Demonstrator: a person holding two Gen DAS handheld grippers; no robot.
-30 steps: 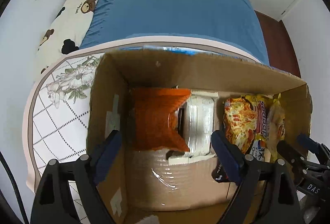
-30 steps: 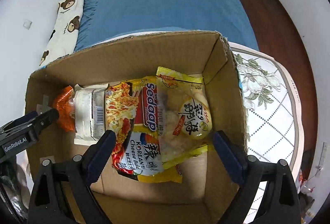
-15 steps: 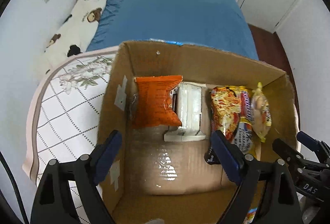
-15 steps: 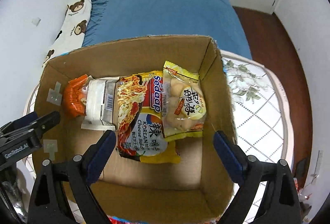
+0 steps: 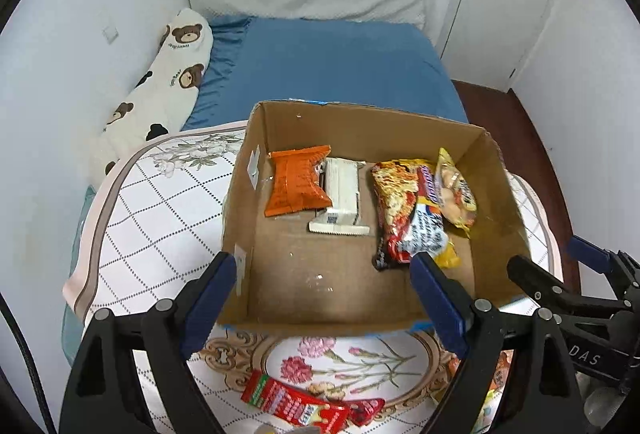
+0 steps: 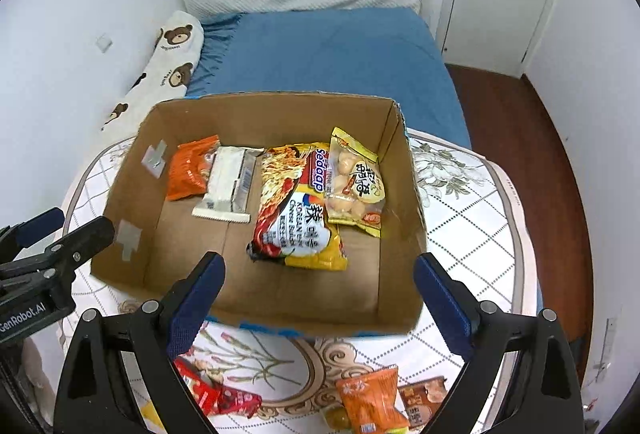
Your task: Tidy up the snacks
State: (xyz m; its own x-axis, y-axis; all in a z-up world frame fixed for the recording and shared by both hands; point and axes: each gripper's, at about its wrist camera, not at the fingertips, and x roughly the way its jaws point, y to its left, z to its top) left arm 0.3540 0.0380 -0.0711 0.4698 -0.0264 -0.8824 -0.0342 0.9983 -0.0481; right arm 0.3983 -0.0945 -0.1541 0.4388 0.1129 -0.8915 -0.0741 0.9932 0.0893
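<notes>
My left hand-held gripper [image 5: 320,288] hangs over the near edge of the cardboard box [image 5: 360,132], jaws spread wide, nothing between the pads. My right hand-held gripper [image 6: 318,284] sits beside it in the same posture: wide apart, empty.

The box stands on the round worktop [image 5: 160,202] with its floral, diamond-check cover; a bed [image 5: 332,74] with a blue sheet lies just behind.

Box contents, along the far wall, left to right:
- orange snack packet [image 5: 298,182], leaning against the wall
- white wrapped pack [image 5: 342,196], partly tucked against the orange one
- Sedaap noodle packet [image 6: 298,206], lying flat
- yellow bag of round snacks [image 6: 354,184], overlapping the noodle packet's right edge

The near half of the box floor is bare cardboard.

Outside the box, on the worktop at the near rim: a red stick packet [image 5: 294,404], a second orange packet [image 6: 372,400], and a brown packet [image 6: 422,400] whose label I cannot read, possibly more snacks.
</notes>
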